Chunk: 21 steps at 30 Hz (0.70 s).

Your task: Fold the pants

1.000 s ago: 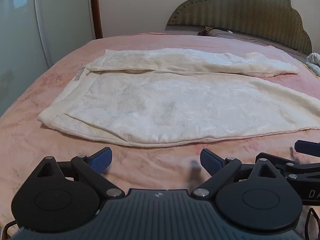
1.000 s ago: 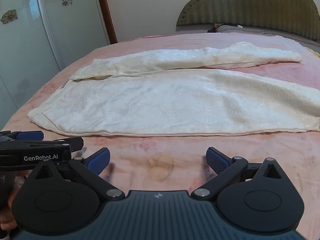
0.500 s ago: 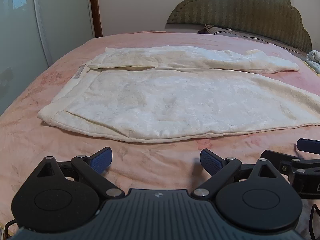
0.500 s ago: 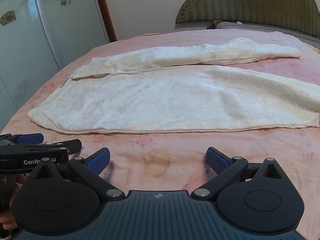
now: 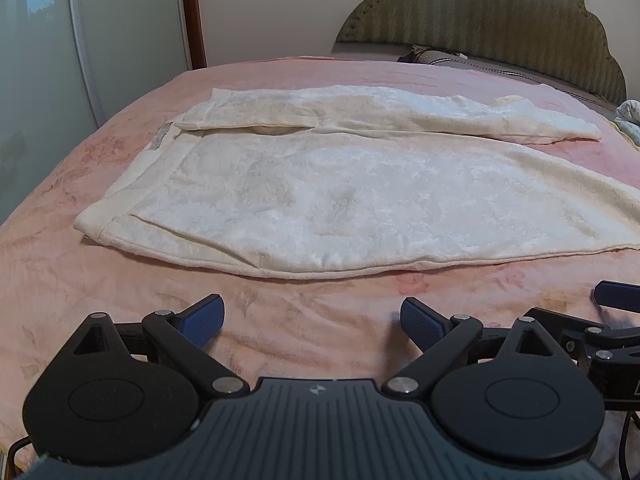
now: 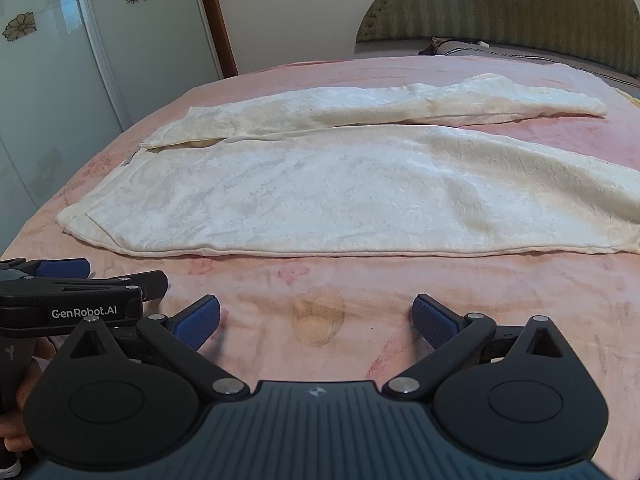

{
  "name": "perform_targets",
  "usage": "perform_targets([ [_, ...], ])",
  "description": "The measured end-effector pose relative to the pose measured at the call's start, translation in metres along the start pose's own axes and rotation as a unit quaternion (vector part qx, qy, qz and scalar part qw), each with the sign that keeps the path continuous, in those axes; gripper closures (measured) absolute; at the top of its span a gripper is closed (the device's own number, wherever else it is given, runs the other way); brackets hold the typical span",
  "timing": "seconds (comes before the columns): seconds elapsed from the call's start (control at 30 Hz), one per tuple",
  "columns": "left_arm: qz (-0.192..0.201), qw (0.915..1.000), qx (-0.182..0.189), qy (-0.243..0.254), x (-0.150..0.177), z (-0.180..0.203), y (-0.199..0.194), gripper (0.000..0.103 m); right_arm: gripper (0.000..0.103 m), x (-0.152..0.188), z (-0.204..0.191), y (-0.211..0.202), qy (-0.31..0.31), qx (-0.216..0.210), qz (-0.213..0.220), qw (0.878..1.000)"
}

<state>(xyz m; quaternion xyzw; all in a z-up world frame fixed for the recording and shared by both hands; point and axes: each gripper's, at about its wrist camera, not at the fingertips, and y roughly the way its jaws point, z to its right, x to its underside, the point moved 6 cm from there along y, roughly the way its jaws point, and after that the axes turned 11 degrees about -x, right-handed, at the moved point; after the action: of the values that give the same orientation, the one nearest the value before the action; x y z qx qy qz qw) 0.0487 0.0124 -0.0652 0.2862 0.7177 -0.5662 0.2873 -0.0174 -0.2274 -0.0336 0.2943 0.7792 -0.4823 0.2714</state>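
Cream white pants (image 5: 320,200) lie flat on the pink bed, waistband to the left, both legs running right; they also show in the right wrist view (image 6: 340,192). The far leg (image 5: 380,116) is narrower and lies apart from the near leg. My left gripper (image 5: 312,320) is open and empty, just short of the near hem edge. My right gripper (image 6: 316,320) is open and empty, also over bare bedspread short of the pants. Each gripper shows at the other view's edge.
The pink bedspread (image 5: 100,280) has a brown stain (image 6: 318,314) in front of the right gripper. A green padded headboard (image 5: 500,36) and a dark pillow (image 5: 440,56) stand at the far right. Glass wardrobe doors (image 6: 60,80) line the left side.
Both grippers have drifted slightly; the pants sit a little lower and closer in the views. Nothing was grasped and the jaws stayed open.
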Motion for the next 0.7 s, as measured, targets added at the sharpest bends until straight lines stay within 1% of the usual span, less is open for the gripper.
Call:
perform_targets([
  [0.5, -0.003, 1.0, -0.004, 0.002, 0.0046, -0.0023, 0.0077, 0.006, 0.0, 0.0006, 0.0075, 0.0021, 0.006, 0.005, 0.001, 1.0],
  [0.7, -0.001, 1.0, -0.004, 0.002, 0.0052, -0.002, 0.0062, 0.006, 0.0, -0.0017, 0.0059, 0.0041, -0.011, 0.014, 0.002, 1.0],
])
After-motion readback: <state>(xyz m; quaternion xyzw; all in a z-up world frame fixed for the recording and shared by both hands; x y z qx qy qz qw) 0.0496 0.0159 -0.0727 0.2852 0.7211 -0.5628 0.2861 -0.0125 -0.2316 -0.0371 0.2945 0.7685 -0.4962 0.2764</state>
